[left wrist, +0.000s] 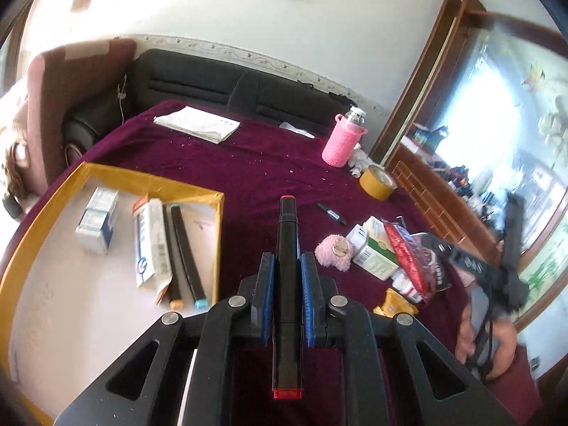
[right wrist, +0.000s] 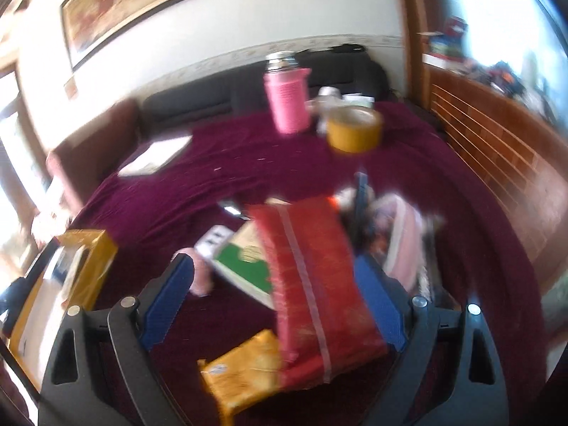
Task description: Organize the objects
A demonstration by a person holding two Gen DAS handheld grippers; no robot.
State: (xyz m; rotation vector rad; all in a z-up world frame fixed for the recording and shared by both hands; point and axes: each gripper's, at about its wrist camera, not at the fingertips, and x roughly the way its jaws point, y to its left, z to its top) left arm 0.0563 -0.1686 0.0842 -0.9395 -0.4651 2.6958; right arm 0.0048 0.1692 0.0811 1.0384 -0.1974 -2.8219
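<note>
Two grippers are engaged: the left gripper (left wrist: 287, 277), at lower centre, is clamped on a black marker (left wrist: 287, 266) beside the box (left wrist: 149, 177); placement inside is judged next. The right gripper (right wrist: 273, 277) is spread around a red packet (right wrist: 312, 277).

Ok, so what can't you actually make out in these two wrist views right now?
- Right wrist view: motion blur smears the print on the red packet between the open right gripper fingers; contact is unclear.
- Left wrist view: the left gripper covers the middle of the black marker.
- Left wrist view: labels on the boxes in the cardboard tray are too small.
</note>
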